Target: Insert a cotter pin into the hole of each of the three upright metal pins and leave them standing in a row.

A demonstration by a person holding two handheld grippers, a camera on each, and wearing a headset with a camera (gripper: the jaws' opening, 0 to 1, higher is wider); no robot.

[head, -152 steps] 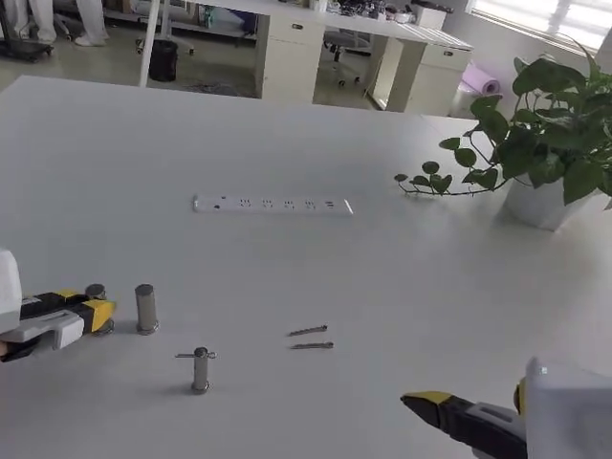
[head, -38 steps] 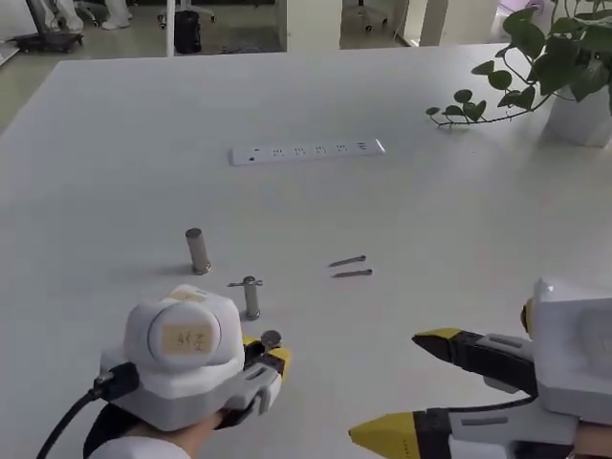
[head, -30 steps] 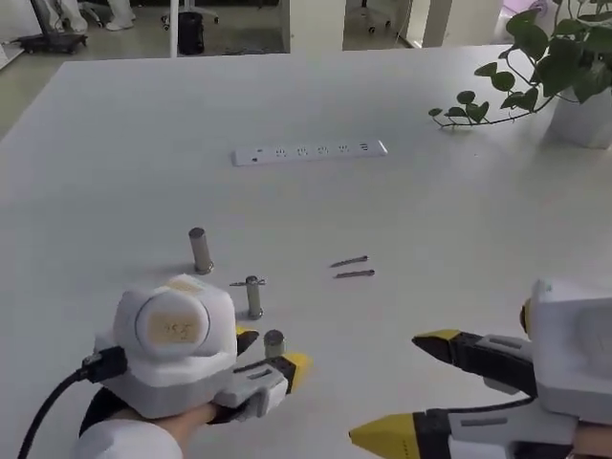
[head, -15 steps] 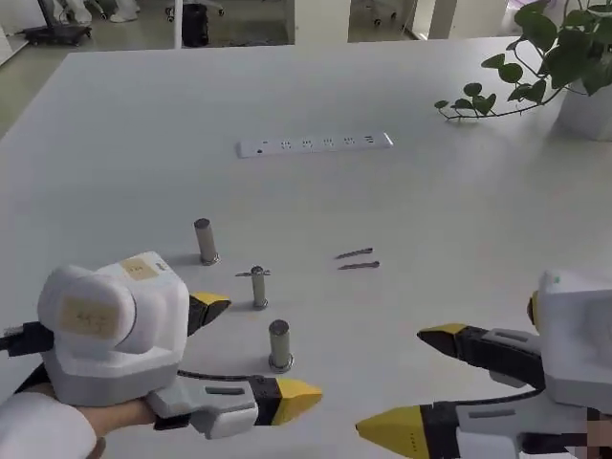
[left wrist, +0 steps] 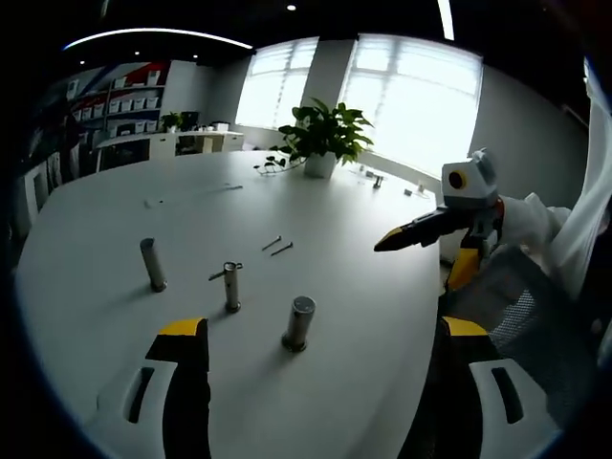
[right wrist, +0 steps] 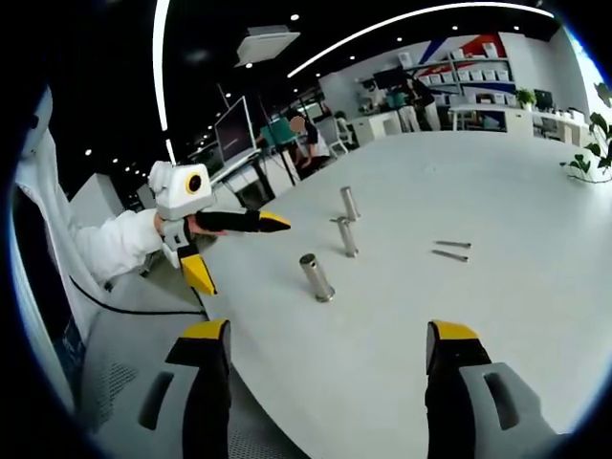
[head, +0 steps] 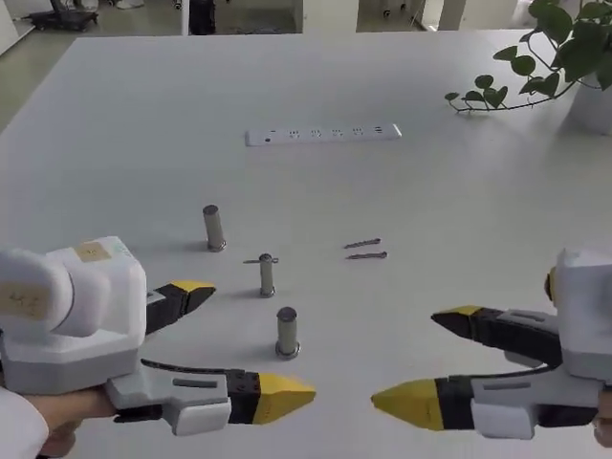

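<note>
Three upright metal pins stand in a slanting row on the white table: a bare far pin [head: 213,228], a middle pin [head: 268,274] with a cotter pin through its top, and a bare near pin [head: 287,332]. Two loose cotter pins [head: 366,250] lie to their right. My left gripper [head: 258,338] is open at the lower left, its jaws wide apart just short of the near pin [left wrist: 299,322], holding nothing. My right gripper [head: 405,357] is open at the lower right, also with nothing in it; the loose cotter pins [right wrist: 449,249] lie ahead of it.
A white power strip [head: 323,135] lies across the table beyond the pins. A potted plant [head: 564,48] stands at the far right corner. Bare tabletop surrounds the pins. Desks and a person show in the room behind.
My left gripper carried the third pin in front of the pinned one, set it upright, opened and drew back toward me. The right gripper stayed open and barely moved.
</note>
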